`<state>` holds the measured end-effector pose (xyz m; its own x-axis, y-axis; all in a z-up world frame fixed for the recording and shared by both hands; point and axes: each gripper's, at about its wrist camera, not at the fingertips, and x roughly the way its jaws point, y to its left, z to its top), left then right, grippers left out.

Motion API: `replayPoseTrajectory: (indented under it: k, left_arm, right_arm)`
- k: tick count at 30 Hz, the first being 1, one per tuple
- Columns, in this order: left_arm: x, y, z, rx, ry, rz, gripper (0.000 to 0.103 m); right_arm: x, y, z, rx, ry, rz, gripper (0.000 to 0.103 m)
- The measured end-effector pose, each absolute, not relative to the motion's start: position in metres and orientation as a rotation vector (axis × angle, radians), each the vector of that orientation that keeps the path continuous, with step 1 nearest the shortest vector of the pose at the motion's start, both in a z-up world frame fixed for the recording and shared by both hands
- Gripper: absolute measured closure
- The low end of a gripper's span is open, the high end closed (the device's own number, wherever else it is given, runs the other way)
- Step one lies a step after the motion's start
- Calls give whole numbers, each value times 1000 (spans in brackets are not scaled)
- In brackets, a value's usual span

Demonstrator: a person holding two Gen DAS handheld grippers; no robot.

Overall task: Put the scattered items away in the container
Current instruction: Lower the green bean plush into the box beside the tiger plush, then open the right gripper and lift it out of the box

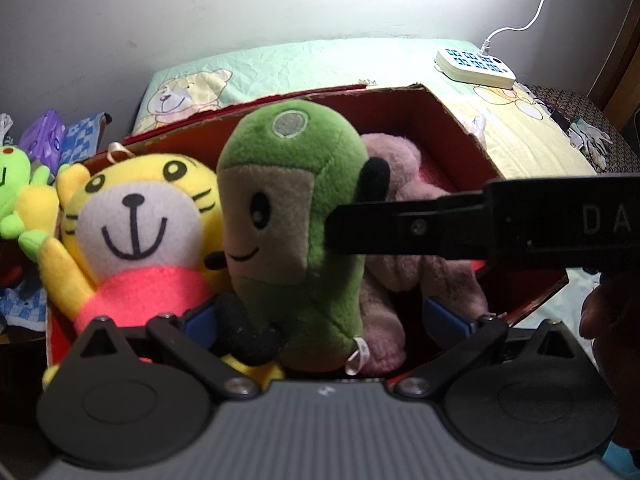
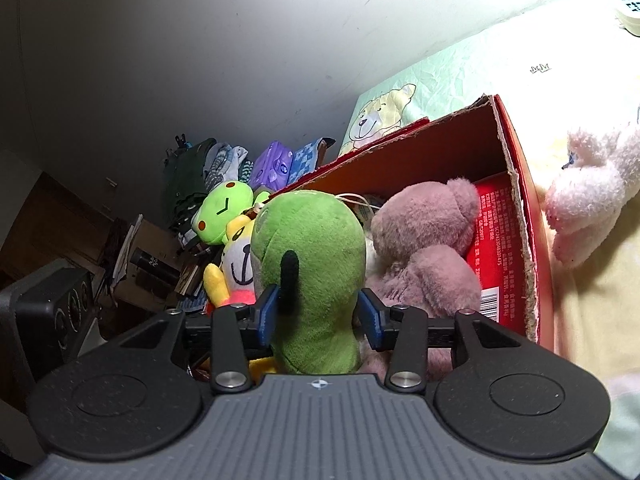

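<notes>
The red cardboard box (image 1: 460, 120) sits on a bed with a pale green, bear-printed sheet (image 1: 320, 64), its open top facing both cameras. 3 plush toys are inside it. The green plush toy (image 2: 316, 264) stands upright in the middle. The yellow tiger plush (image 1: 140, 232), in a pink shirt, leans just beside it on the left of the left wrist view. The mauve plush bear (image 2: 428, 248) lies against the green toy's other side, deeper in the box.

The right gripper (image 2: 318, 316) has its jaws about half open, 1 blue pad on each side of the green plush toy's lower body. The left pad presses into the fur by the toy's black arm, and the right pad sits against the opposite flank, so the toy looks gripped between them. In the left wrist view, 1 black finger (image 1: 380, 228) of this gripper reaches in from the right and lies across the green toy's side.

The left gripper (image 1: 324, 316) is low at the near edge of the box with its jaws spread wide. The green toy's base sits between the blue pads, but neither pad presses on it.

Outside the box, a pale pink plush (image 2: 592, 200) lies on the bed near the box's right wall. A light green frog plush (image 2: 224, 212) sits beyond the left end. A white power strip (image 1: 476, 66) rests at the far end of the bed.
</notes>
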<state>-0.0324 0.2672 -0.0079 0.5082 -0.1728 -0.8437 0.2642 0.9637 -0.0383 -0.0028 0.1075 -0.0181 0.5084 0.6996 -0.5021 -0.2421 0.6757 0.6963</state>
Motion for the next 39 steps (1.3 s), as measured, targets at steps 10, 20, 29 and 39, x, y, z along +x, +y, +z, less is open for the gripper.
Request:
replayPoseTrajectory:
  k: [10,20,29,39]
  left_arm:
    - [-55,272,9,73,954,-215,1]
    - [-82,287,16,-15,962,-184,1]
    - [-124,278,34,-15,828,-291,1]
    - [-150,239,30,-4,810,-528,1]
  right_arm:
    - [-23,111,1,482,807,592,51]
    - [-58,107,8,493,778,525,52]
    - [-112,93,12,542,685,439,52]
    - [-159,52,-4,632,646,255,52]
